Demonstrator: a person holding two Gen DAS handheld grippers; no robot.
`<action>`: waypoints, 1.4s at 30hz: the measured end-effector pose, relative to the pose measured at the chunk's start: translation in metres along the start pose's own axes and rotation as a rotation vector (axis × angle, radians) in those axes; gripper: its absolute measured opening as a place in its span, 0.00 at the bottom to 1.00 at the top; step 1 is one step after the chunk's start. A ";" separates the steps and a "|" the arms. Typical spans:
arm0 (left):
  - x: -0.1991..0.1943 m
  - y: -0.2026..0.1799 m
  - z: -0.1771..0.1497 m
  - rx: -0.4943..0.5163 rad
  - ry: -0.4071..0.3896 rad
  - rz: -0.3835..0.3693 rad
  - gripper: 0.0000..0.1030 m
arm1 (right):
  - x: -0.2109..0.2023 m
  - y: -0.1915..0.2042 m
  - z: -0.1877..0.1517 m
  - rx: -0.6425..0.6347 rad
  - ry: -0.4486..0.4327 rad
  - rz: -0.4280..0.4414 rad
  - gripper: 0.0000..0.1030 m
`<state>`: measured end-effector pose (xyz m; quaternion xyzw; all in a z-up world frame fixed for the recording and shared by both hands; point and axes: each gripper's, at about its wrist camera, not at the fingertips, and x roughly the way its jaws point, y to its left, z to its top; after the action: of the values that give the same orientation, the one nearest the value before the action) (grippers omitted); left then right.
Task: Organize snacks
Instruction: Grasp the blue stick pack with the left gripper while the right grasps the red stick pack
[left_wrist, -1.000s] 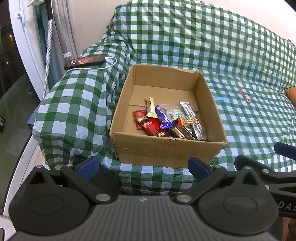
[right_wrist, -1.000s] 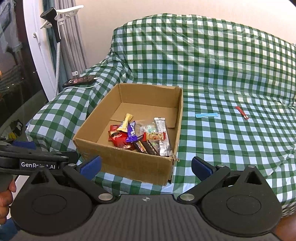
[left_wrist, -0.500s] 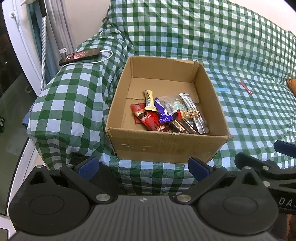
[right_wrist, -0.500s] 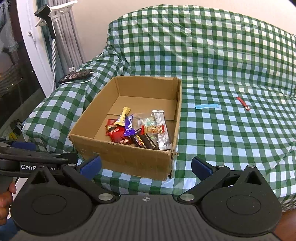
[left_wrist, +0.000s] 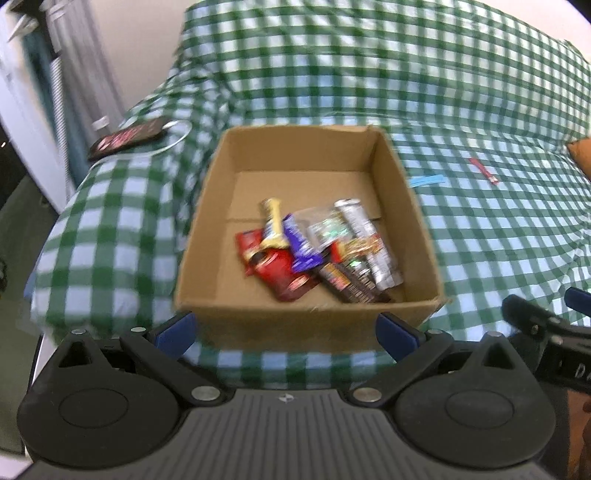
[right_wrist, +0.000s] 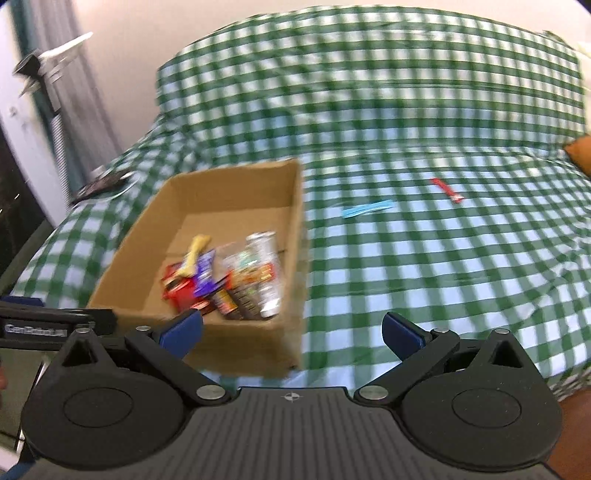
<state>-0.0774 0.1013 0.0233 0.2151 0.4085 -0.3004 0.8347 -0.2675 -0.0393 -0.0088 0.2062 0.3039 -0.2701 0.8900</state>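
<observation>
Both my hand-held grippers, left (left_wrist: 286, 334) and right (right_wrist: 291, 332), released, empty. Box (left_wrist: 306, 325) near; 2 sticks, blue (right_wrist: 367, 208) and red (right_wrist: 447, 190), far right: thin, flat, could slip when pinched.

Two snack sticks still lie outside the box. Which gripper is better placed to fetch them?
Probably the right gripper: open, with the blue stick and red stick ahead; the left gripper faces the box.

Both the left gripper (left_wrist: 286, 334) and the right gripper (right_wrist: 291, 330) have black linkage arms, silver pivot screws, blue fingertip pads (right_wrist: 400, 334) and ribbed grey bodies (white lettering, blurred).
</observation>
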 end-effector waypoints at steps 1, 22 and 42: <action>0.002 -0.008 0.009 0.018 -0.004 -0.010 1.00 | 0.002 -0.010 0.003 0.016 -0.010 -0.023 1.00; 0.225 -0.258 0.206 0.416 0.033 -0.193 1.00 | 0.166 -0.253 0.105 0.078 -0.184 -0.279 1.00; 0.427 -0.260 0.251 0.431 0.319 -0.224 1.00 | 0.408 -0.317 0.140 -0.037 -0.132 -0.248 1.00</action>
<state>0.0925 -0.3790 -0.2091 0.3855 0.4824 -0.4332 0.6565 -0.1266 -0.5022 -0.2372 0.1324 0.2729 -0.3852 0.8716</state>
